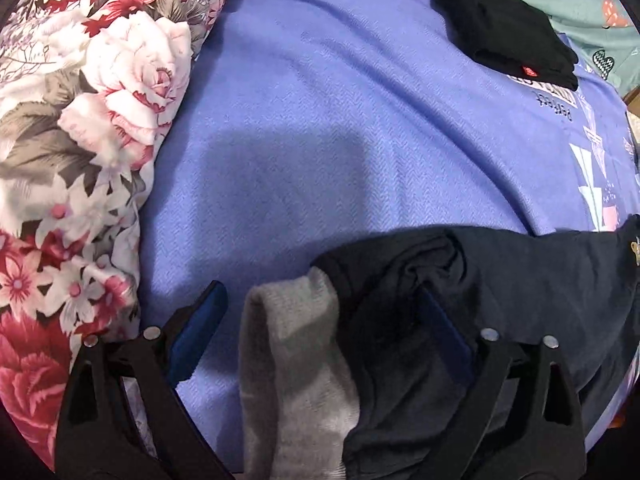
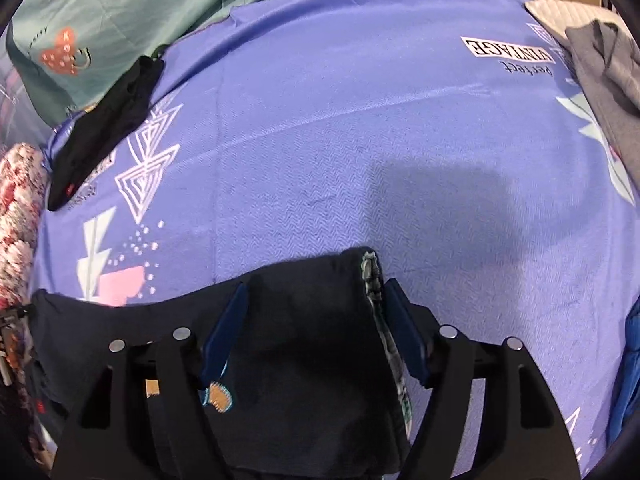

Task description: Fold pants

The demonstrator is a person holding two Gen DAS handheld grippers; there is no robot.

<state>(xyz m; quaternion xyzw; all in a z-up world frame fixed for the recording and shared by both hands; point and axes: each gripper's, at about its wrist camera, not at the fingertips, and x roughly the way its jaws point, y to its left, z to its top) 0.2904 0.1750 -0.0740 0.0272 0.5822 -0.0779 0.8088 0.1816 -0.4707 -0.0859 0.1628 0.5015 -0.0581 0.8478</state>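
pants (image 2: 304, 344) on bedsheet (image 2: 320, 140), quilt (image 1: 80, 160) left, pillow (image 2: 120, 8) behind

— What does the setting look like?
— A bed covered by a periwinkle-blue sheet (image 2: 320, 128) printed with white triangles and the word "VINTAGE".

— And around it?
— A rose-patterned floral quilt (image 1: 80, 128) along one side, and a teal pillow (image 2: 120, 12) with hearts at the far edge. Soft shadows fall across the sheet.

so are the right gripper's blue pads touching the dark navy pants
Cannot tell. In the right wrist view the right gripper straddles the dark navy pants; any contact is hidden.
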